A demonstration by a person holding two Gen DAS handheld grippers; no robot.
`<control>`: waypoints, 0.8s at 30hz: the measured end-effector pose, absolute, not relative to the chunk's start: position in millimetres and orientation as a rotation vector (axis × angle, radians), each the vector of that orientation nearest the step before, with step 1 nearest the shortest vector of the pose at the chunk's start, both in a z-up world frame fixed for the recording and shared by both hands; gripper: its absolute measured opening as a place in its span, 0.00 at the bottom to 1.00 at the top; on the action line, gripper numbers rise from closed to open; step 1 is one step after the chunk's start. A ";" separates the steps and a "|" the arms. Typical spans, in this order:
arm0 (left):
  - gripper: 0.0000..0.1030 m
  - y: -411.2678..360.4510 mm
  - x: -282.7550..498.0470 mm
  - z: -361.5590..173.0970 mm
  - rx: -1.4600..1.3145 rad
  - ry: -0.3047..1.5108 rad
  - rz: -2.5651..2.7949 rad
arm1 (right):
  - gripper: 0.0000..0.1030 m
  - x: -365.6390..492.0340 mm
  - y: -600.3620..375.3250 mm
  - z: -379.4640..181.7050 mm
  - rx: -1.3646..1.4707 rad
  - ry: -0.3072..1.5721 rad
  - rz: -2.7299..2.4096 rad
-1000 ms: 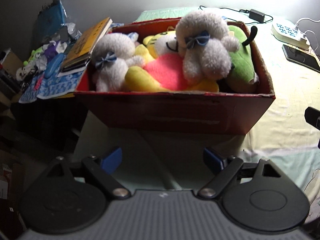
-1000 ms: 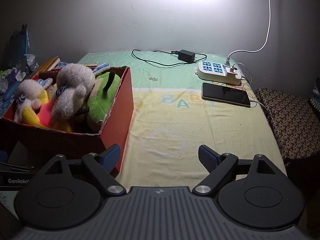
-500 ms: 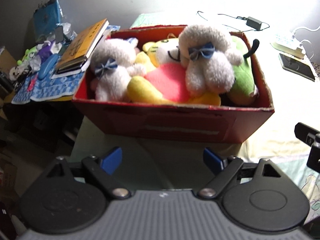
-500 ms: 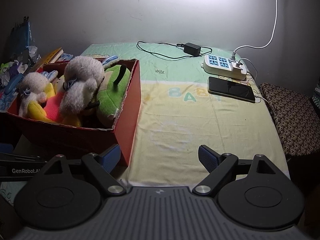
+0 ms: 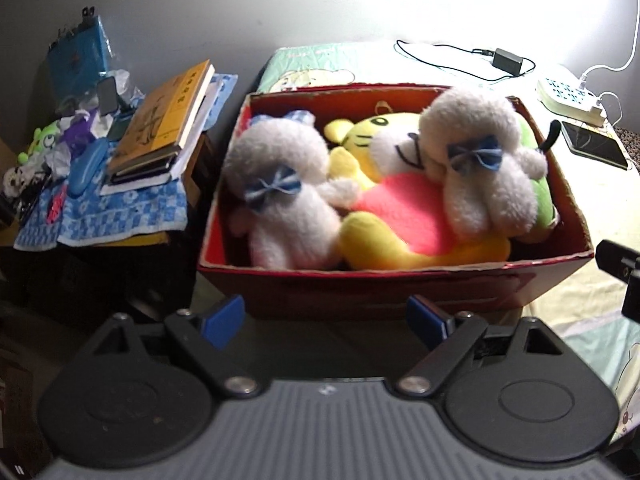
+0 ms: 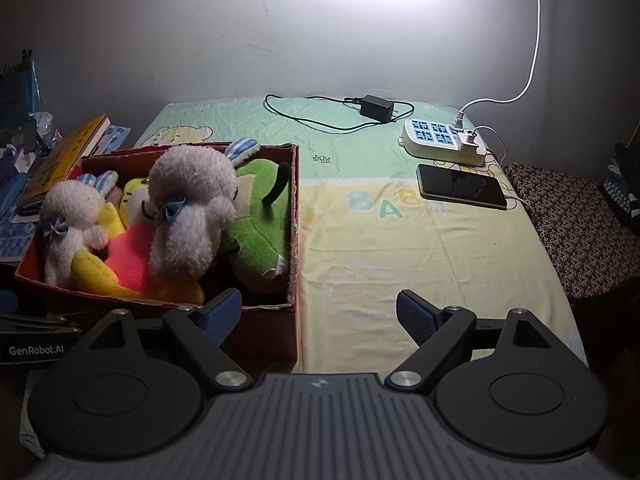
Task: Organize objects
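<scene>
Red box (image 5: 384, 292) packed with 4 plush toys (image 5: 400, 208). Left gripper (image 5: 325, 322) and right gripper (image 6: 318, 318) spread, empty. Best lowered squarely over 1 toy.

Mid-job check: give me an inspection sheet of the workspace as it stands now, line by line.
Surface: bed sheet, green and yellow, mostly bare right of the box.
Job's things: red box at the sheet's left edge, holding two white plush dogs, a yellow plush and a green plush.
Clutter: books and small items heaped on a blue cloth left of the box.
Grippers: left gripper and right gripper both open, fingers empty, short of the box.
Cables: black adapter with its cord, power strip with a white cable, phone plugged in.
Surroundings: grey wall, brightly lit at top; patterned seat on the right.
</scene>
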State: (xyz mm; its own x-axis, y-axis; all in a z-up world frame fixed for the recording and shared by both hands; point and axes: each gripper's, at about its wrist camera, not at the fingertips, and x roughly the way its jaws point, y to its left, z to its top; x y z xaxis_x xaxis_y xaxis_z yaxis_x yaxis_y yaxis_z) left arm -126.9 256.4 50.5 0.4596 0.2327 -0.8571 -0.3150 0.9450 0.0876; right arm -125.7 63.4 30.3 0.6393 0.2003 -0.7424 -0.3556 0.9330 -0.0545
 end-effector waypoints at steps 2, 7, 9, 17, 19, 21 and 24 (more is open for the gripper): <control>0.85 262.7 -126.8 53.4 -0.075 1.028 0.326 | 0.84 -130.1 71.1 32.8 -0.209 0.815 0.297; 0.85 275.4 -124.2 59.2 -0.042 0.999 0.275 | 0.84 -136.7 77.6 37.8 -0.178 0.813 0.214; 0.85 276.8 -122.5 56.7 -0.018 0.999 0.261 | 0.84 -139.8 78.8 37.7 -0.169 0.814 0.178; 0.85 277.6 -123.1 42.5 0.017 1.031 0.180 | 0.84 -158.9 82.9 23.1 -0.150 0.857 0.085; 0.85 278.3 -124.0 42.5 0.024 1.030 0.174 | 0.84 -160.8 83.3 20.8 -0.145 0.867 0.076; 0.85 279.6 -125.1 41.6 0.024 1.029 0.176 | 0.84 -159.5 84.7 19.3 -0.147 0.872 0.066; 0.85 280.6 -127.7 38.7 0.021 1.034 0.175 | 0.84 -156.9 88.2 17.6 -0.148 0.877 0.071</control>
